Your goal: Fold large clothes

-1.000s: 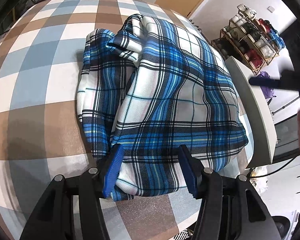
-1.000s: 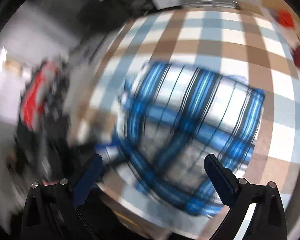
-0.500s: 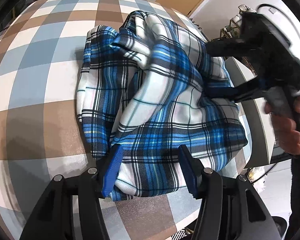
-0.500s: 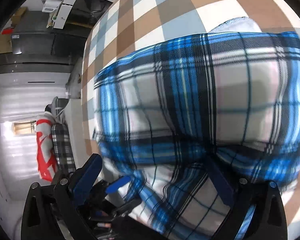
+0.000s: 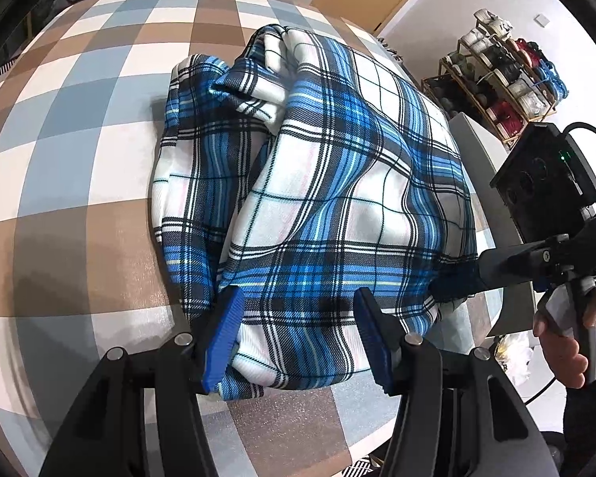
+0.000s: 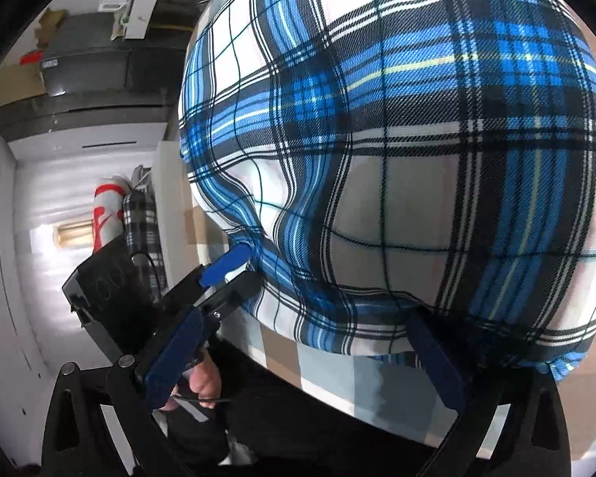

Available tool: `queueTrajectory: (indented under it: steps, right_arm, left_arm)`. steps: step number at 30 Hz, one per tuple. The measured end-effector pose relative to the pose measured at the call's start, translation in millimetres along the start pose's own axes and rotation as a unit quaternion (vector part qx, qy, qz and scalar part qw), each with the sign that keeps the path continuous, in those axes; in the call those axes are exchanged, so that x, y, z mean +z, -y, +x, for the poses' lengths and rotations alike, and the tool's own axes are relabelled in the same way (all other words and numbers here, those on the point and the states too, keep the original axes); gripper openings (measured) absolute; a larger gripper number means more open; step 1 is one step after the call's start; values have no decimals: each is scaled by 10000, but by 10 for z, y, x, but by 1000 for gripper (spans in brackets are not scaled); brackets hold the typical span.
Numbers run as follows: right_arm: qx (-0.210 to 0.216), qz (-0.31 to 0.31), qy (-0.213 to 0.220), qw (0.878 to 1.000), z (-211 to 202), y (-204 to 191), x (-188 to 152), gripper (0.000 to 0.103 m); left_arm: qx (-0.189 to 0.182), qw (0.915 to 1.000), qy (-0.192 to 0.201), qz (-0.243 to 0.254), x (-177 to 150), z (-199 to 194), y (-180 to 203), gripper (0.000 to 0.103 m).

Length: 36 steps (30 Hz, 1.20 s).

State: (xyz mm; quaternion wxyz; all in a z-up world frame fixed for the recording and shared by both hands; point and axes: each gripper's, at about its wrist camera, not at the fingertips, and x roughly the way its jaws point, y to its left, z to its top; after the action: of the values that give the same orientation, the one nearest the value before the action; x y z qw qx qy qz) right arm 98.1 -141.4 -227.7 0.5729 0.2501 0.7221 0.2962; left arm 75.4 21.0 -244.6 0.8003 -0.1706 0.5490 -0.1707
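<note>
A: How is the near hem of the plaid garment (image 5: 322,198) being kept?

B: It is straddled by the left gripper (image 5: 298,334), whose jaws are stood about half apart with the bunched hem between the blue pads; whether the cloth is actually pinched cannot be told. The placement seems meant to keep that edge from sliding.

A: And at the garment's right corner?

B: The right gripper (image 5: 453,282) is brought in low there, its jaws set wide with one finger beneath the cloth and nothing clamped. A fresh grab for the next fold seems to be prepared.

A: Where is the garment lying?

B: It is heaped, partly folded, on the checked tablecloth (image 5: 79,167), close to the table's near and right edges. Open cloth is left beyond the garment and to its left, so a fold away from the edges is favoured.
</note>
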Motion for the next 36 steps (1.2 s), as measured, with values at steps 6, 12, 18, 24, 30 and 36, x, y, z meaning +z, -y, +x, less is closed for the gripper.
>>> queueTrajectory:
  steps: [6,12,18,24,30,36]
  right_arm:
    - [-371,-567,111,9976,-204,-647,86,103]
    - [-1377,-836,1203,9796,-421,-1124,565,103]
    - [-3568,-1037,957,9235,-36,-958,1089,103]
    - [-3771,-1070,839,9161,271,-797,1131,103]
    - [-2559,-1165,1306,9507,-284,-718,779,103]
    - [-1027,-790,2512,9592,-953,-338,-6,103]
  left_arm:
    - [-69,10000,6,-48,-11,-21,-39,51]
    - [-63,10000,1,28,-17,-36,-40,51]
    - [3,10000,15,50,-26,-40,-23,51]
    - [138,9998,-2,115,5,-15,31,51]
    - [-1,9999,-12,-111,27,-63,4,51]
    - [-291,9987,405,-94,123,-339,-18,51]
